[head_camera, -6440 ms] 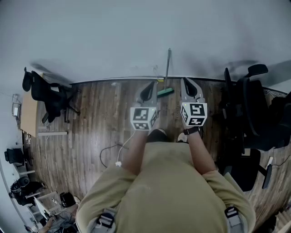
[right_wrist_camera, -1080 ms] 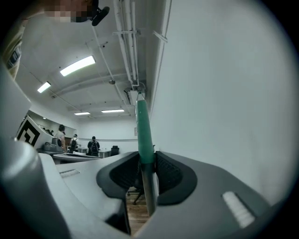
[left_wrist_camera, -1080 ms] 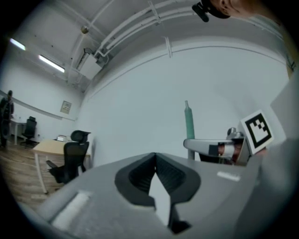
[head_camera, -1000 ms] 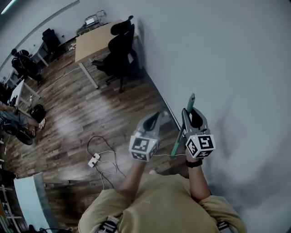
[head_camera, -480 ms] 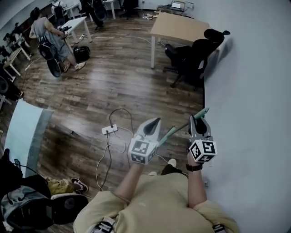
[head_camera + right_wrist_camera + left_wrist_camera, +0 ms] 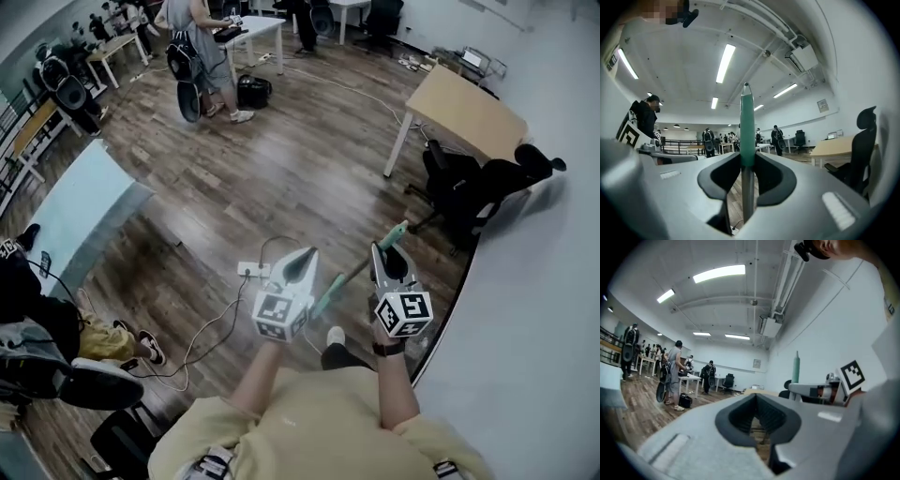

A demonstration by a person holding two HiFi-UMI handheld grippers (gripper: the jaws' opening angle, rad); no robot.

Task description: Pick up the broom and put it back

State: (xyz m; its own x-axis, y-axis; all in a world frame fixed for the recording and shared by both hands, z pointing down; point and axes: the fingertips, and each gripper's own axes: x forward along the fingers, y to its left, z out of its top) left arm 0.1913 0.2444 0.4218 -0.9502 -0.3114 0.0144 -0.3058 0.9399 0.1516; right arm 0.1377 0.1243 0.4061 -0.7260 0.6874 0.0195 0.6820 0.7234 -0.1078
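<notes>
We hold the broom [image 6: 347,279] in the right gripper [image 6: 382,251], whose jaws are clamped on the shaft just below its green grip. It hangs slanted above the wooden floor [image 6: 281,178], close to the white wall [image 6: 553,281]. Our left gripper [image 6: 307,254] is just beside it, jaws brought together on nothing.

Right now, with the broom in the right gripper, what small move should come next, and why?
Probably carry the broom onward, keeping it clear of the power strip and cable on the floor ahead. The right gripper is clamped on the handle, so no regrasp seems needed. The left gripper holds nothing.
</notes>
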